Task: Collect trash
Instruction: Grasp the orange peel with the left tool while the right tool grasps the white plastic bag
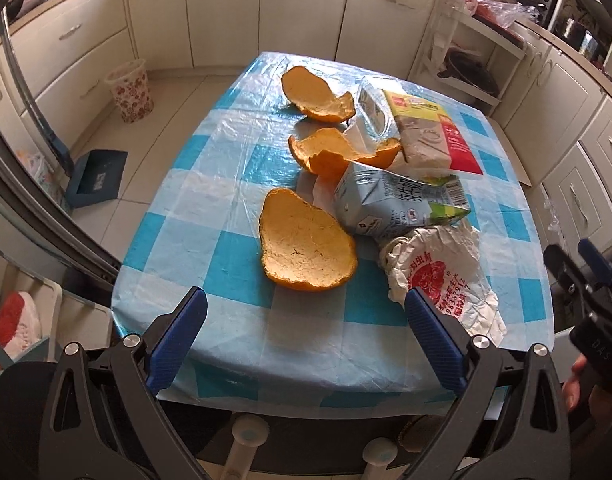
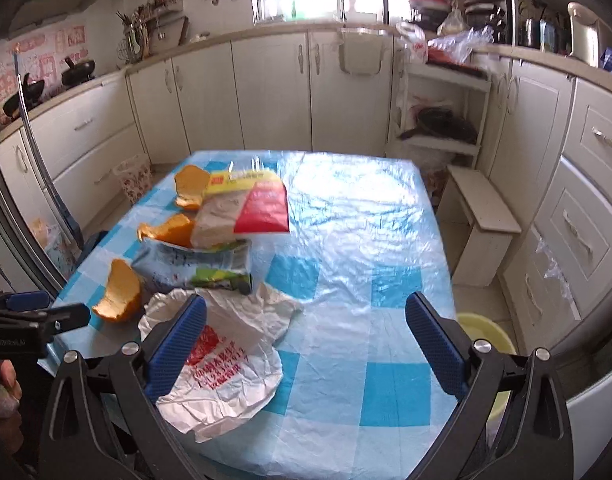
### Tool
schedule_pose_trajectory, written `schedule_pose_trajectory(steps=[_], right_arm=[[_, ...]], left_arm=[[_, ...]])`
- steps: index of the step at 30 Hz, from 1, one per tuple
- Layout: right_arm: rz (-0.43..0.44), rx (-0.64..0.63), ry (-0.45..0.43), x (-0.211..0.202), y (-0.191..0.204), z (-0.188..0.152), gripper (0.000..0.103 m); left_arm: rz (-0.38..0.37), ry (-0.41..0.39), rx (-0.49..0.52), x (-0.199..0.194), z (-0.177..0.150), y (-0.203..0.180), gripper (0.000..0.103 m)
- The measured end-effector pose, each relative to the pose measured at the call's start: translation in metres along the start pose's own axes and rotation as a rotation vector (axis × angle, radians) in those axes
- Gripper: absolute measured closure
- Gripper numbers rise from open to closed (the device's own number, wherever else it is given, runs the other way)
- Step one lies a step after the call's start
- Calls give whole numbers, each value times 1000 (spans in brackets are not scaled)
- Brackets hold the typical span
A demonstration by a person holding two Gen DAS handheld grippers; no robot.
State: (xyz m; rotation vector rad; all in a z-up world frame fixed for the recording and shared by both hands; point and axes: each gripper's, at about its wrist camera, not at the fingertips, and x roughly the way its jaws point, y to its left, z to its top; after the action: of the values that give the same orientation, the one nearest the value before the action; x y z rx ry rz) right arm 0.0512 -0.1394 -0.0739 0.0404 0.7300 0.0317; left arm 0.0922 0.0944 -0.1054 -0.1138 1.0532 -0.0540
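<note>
Trash lies on a table with a blue checked cloth (image 1: 226,184). Three orange peels: a near one (image 1: 306,248) (image 2: 120,298), a middle one (image 1: 334,152) (image 2: 172,230) and a far one (image 1: 314,94) (image 2: 192,186). A crushed blue milk carton (image 1: 394,204) (image 2: 194,264), a yellow and red wrapper (image 1: 430,132) (image 2: 246,208) and a crumpled white paper with red print (image 1: 438,276) (image 2: 222,360) lie beside them. My left gripper (image 1: 306,336) is open and empty at the table's near edge, in front of the near peel. My right gripper (image 2: 306,344) is open and empty, its left finger (image 2: 176,348) over the white paper.
A patterned waste bin (image 1: 131,90) (image 2: 136,178) stands on the floor left of the table. A blue dustpan (image 1: 96,178) lies on the floor. A yellow basin (image 2: 486,336) and a low stool (image 2: 482,212) stand right of the table. Cabinets surround the room.
</note>
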Motion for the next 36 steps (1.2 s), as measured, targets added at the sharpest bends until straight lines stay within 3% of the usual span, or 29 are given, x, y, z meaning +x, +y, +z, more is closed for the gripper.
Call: schedule_pose_trajectory(steps=[2, 5, 7, 15, 18, 20, 24, 25, 26, 28, 36], right_arm=[[53, 30, 4, 1, -3, 0, 7], [-8, -25, 51, 14, -1, -8, 7], [24, 6, 113, 24, -7, -12, 7], [49, -17, 160, 33, -3, -25, 8], [67, -32, 173, 39, 7, -26, 8], [72, -56, 180, 45, 14, -29, 9], [118, -67, 226, 60, 28, -34, 32], [139, -64, 233, 62, 30, -34, 50], [148, -64, 236, 64, 33, -34, 59], [169, -58, 239, 65, 35, -33, 93], [202, 20, 207, 57, 17, -27, 98]], left_arm=[[-2, 20, -43, 13, 5, 6, 8], [-14, 53, -72, 28, 9, 8, 8], [-29, 72, -88, 35, 7, 10, 8], [-83, 118, -160, 55, 3, 16, 14], [-90, 125, -154, 61, 5, 11, 23], [-73, 114, -128, 61, 5, 6, 41], [-71, 89, -125, 61, 7, 4, 53], [-75, 81, -128, 60, 8, 5, 57], [-80, 73, -130, 58, 9, 6, 63], [-84, 58, -134, 55, 11, 9, 70], [-113, 41, -160, 49, 9, 25, 82]])
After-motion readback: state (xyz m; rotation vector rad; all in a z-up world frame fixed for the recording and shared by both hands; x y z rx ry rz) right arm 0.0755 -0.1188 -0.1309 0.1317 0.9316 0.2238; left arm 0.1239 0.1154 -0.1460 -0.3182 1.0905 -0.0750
